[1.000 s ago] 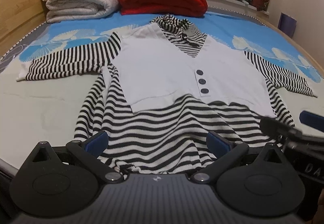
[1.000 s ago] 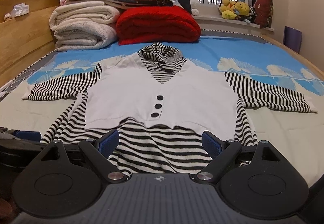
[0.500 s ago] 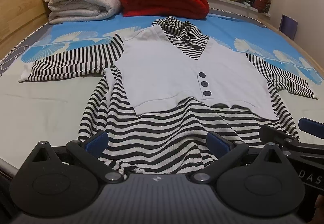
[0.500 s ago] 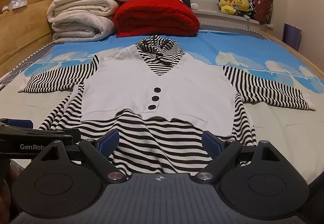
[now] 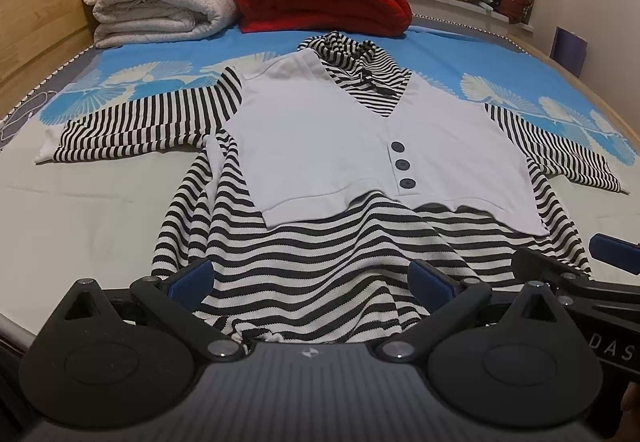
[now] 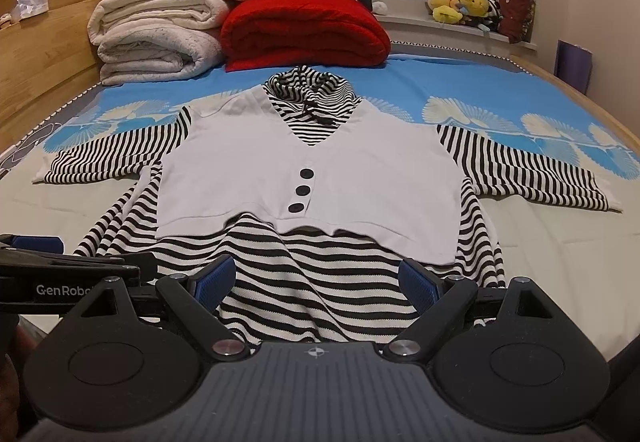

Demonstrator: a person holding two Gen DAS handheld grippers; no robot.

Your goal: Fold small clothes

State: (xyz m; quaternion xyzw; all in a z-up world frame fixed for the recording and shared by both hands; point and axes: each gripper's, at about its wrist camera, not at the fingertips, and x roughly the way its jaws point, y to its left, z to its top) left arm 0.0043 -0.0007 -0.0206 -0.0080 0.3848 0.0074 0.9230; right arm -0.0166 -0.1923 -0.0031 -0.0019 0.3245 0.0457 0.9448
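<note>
Left wrist view shows the striped top (image 5: 320, 170) spread flat on the bed (image 5: 80, 202) for folding; my left tongs (image 5: 312, 278) and right tongs (image 6: 316, 276) gape empty over its hem

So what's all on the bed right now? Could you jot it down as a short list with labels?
garment: striped top with white vest front, spread flat, sleeves out
buttons: three dark ones
left tongs: open, over the hem
right tongs: open, over the hem
behind: red blanket, cream blankets
windowsill: plush toys
</note>
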